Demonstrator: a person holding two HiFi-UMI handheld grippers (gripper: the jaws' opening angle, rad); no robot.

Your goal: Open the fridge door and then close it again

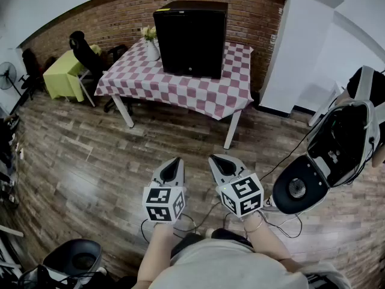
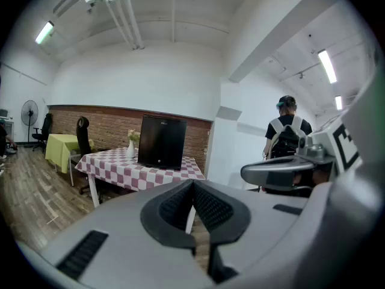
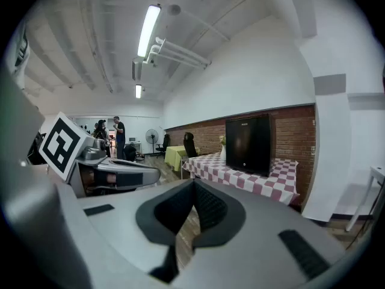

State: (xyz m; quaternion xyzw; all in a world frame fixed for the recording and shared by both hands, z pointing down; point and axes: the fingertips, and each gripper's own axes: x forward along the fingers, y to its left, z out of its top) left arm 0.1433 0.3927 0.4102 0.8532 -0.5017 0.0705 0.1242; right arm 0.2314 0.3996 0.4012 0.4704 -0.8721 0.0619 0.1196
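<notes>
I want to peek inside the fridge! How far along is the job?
Nothing looks done yet: the black fridge on the checked table has its door shut. In hand: nothing; the left tool and right tool are shut, empty, well short of the table. Left: reach the fridge, open its door, close it.

Grey two-jaw left gripper (image 1: 175, 161) and grey two-jaw right gripper (image 1: 216, 160) held side by side, near each other but apart, pointing forward and slightly below level. Jaws of both pressed together, nothing between. Bare forearms (image 1: 268, 241) extended forward.
</notes>
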